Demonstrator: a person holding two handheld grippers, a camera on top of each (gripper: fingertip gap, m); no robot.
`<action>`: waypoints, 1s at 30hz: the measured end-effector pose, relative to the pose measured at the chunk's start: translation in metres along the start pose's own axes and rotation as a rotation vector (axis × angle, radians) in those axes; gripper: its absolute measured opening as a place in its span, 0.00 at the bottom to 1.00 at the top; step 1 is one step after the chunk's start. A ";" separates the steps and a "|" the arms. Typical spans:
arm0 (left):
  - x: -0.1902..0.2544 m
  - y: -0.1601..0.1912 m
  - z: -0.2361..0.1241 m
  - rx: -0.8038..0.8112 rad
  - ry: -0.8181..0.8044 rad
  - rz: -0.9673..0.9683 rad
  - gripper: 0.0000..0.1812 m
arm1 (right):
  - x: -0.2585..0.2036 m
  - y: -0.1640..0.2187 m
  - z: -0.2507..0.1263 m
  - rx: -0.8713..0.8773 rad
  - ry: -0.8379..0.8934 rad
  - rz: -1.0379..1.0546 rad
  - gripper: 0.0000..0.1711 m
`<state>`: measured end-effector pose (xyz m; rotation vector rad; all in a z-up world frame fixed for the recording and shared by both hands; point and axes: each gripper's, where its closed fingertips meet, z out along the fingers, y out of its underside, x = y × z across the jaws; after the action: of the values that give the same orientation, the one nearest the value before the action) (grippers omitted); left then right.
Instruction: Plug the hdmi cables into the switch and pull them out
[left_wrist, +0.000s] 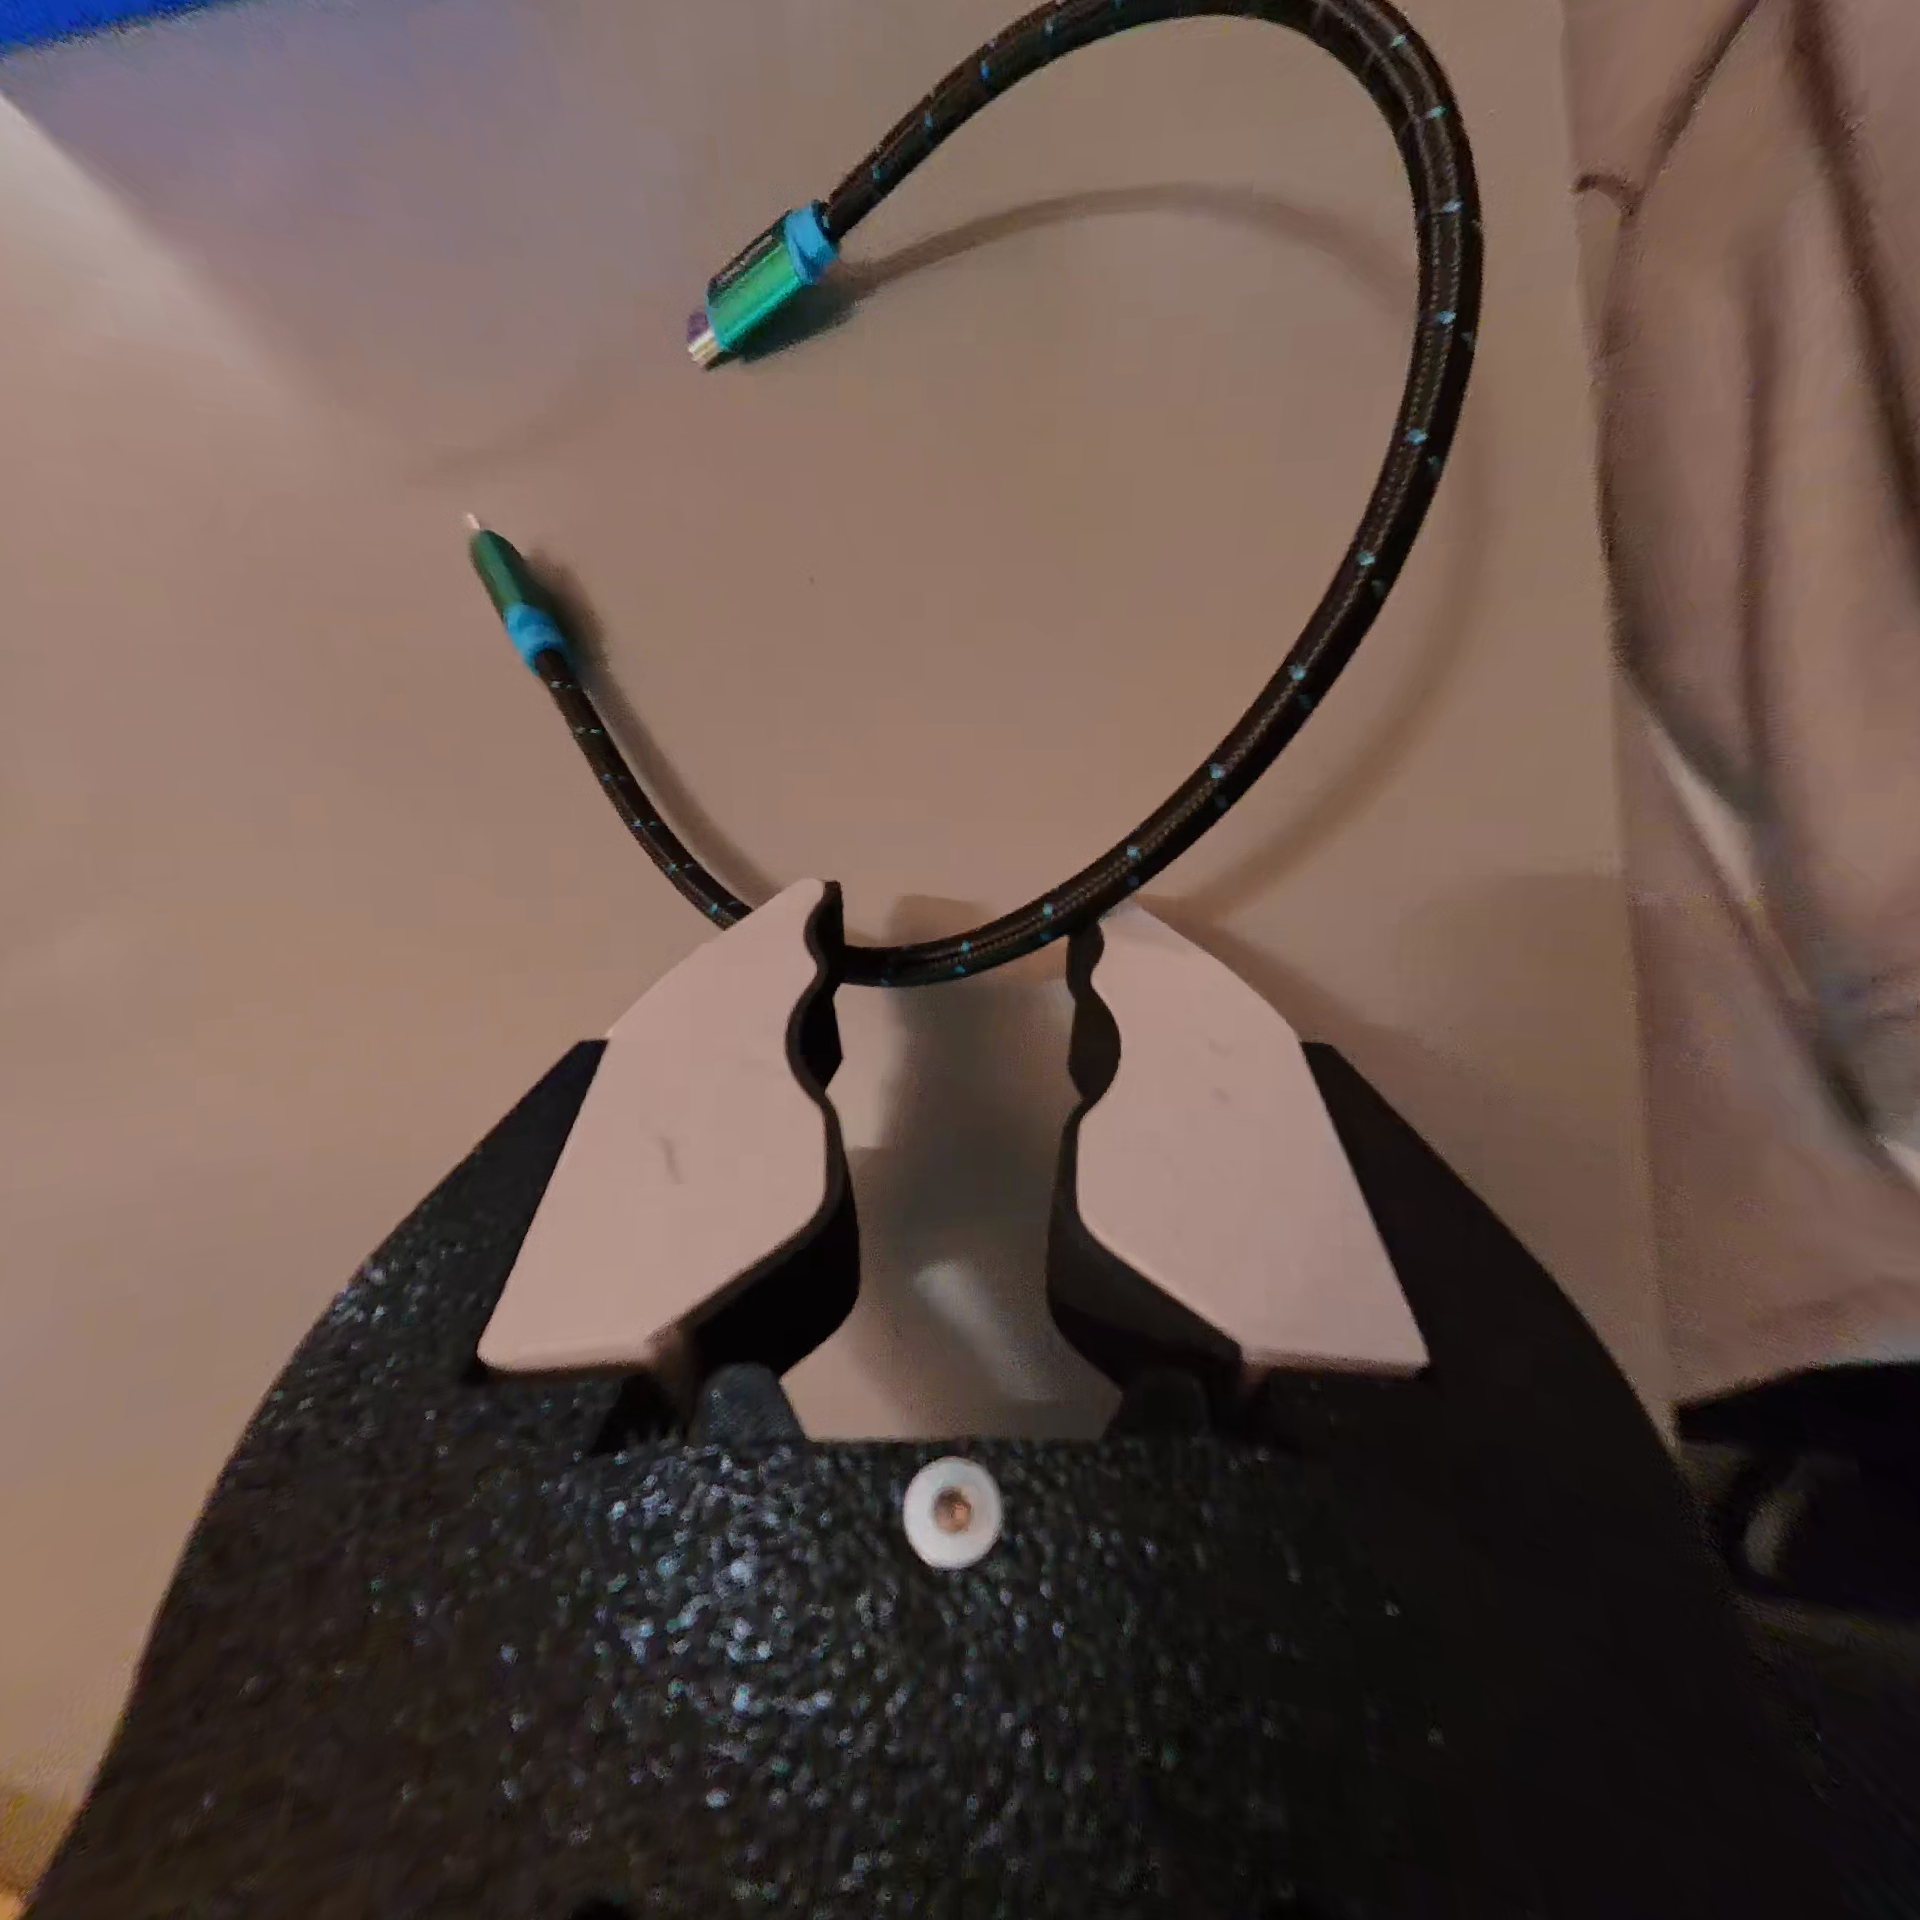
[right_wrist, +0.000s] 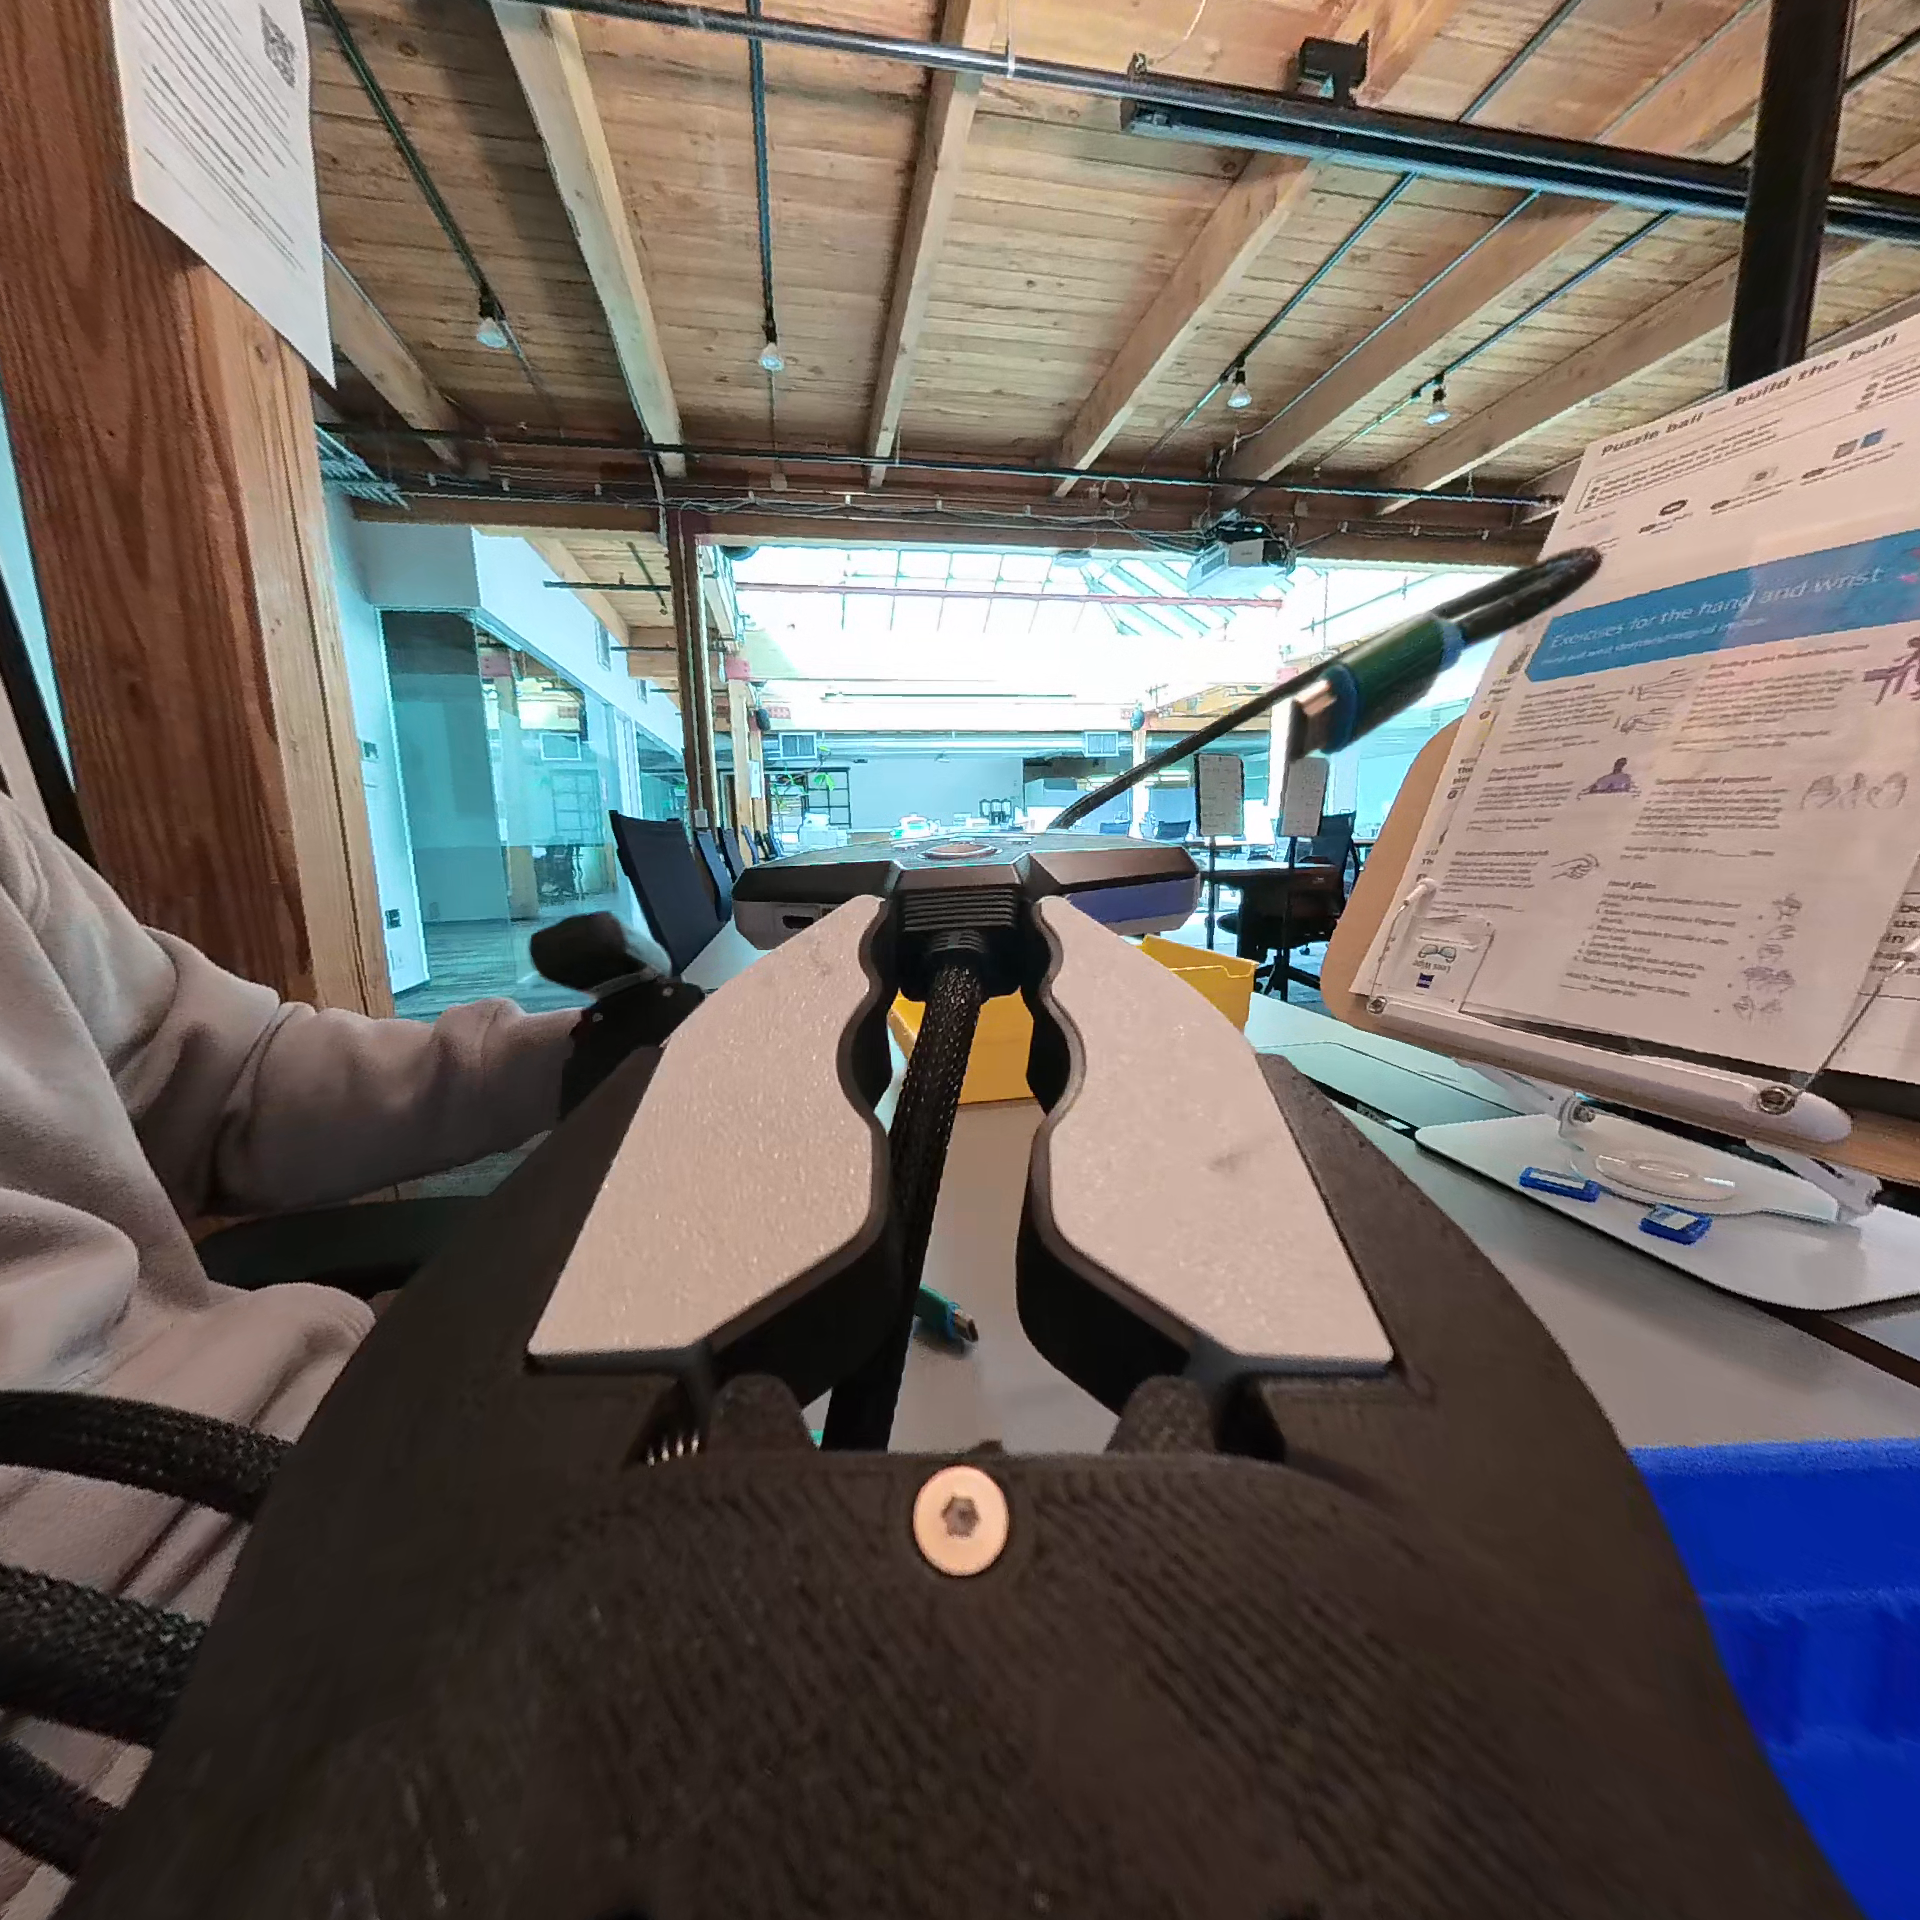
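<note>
In the left wrist view a black braided HDMI cable loops over the beige table. One of its green plugs is at the top, the other at the left. My left gripper is open, and the cable runs across just beyond its fingertips. In the right wrist view my right gripper is shut on the ribbed collar of the black switch's own braided cable. The switch sits just past the fingertips. A blurred green plug hangs in the air at the right. Another green plug lies on the table below.
A document stand with printed sheets stands at the right, with small blue cards on its base. A yellow bin is behind the switch and blue cloth is at the lower right. A person's grey sleeve is at the left, and grey fabric shows at the right of the left wrist view.
</note>
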<state>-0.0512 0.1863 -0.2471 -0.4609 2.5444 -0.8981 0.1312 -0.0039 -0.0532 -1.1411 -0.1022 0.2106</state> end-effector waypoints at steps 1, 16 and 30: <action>0.002 0.002 -0.004 0.000 0.036 -0.043 0.22 | 0.000 0.000 0.000 -0.001 0.000 0.001 0.13; 0.014 0.014 -0.026 -0.119 0.109 -0.169 0.38 | 0.000 0.007 0.001 -0.025 -0.009 0.008 0.13; -0.092 0.024 0.004 -0.068 -0.197 -0.669 0.24 | -0.005 0.011 0.004 -0.042 -0.032 0.009 0.13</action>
<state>0.0263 0.2417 -0.2412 -1.3984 2.2575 -0.9157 0.1244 0.0033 -0.0610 -1.1804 -0.1306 0.2353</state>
